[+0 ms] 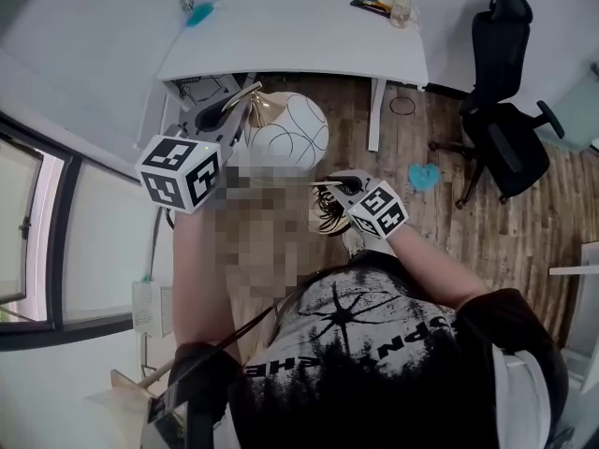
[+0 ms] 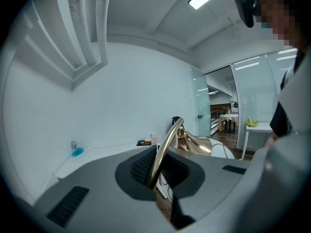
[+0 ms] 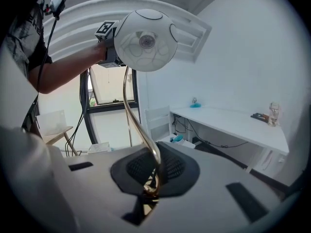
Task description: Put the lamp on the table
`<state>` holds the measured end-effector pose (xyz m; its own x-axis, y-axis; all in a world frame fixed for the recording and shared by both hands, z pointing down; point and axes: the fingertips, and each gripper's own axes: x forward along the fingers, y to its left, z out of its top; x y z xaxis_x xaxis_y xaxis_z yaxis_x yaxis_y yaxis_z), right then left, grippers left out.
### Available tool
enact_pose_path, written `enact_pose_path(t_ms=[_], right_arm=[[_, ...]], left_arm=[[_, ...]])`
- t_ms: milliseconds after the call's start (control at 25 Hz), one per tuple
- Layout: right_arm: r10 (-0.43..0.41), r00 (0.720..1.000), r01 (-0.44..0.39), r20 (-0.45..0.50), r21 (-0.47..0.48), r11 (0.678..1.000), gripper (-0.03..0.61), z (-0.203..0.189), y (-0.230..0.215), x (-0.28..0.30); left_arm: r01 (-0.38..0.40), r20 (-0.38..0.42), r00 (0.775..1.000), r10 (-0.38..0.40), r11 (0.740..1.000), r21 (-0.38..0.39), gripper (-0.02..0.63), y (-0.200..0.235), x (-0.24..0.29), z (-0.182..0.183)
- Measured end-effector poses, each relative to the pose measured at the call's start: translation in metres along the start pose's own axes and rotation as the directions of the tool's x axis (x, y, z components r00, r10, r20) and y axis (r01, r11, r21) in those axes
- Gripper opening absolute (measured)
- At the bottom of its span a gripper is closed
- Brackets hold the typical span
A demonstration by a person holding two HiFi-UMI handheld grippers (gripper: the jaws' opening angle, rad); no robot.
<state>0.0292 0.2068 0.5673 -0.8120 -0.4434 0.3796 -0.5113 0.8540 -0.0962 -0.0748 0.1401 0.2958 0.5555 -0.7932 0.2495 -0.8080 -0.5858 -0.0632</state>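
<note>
Lamp (image 3: 146,40) with white globe, curving gold stem pinched in jaws of left gripper (image 2: 154,176) and right gripper (image 3: 153,181).

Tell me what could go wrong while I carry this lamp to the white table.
Both the left gripper and right gripper pinch only the thin, smooth gold stem; it may slip or twist. The bulky white globe at one end could make it swing. Small items sit at both ends of the table; aim for its bare middle.
</note>
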Motion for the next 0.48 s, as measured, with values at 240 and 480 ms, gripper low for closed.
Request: enact_pose_path(t_ms=[240, 480], right_arm=[[0.032, 0.999, -0.032, -0.003, -0.009, 0.999, 0.017, 0.018, -0.062, 0.011], [0.067, 0.998, -0.067, -0.012, -0.016, 0.998, 0.017, 0.036, -0.141, 0.025]], left_arm=[[-0.031, -0.001, 1.000, 0.031, 0.999, -0.009, 0.017, 0.024, 0.055, 0.018], [-0.065, -0.008, 0.998, 0.064, 0.998, -0.022, 0.017, 0.052, 0.126, 0.039]])
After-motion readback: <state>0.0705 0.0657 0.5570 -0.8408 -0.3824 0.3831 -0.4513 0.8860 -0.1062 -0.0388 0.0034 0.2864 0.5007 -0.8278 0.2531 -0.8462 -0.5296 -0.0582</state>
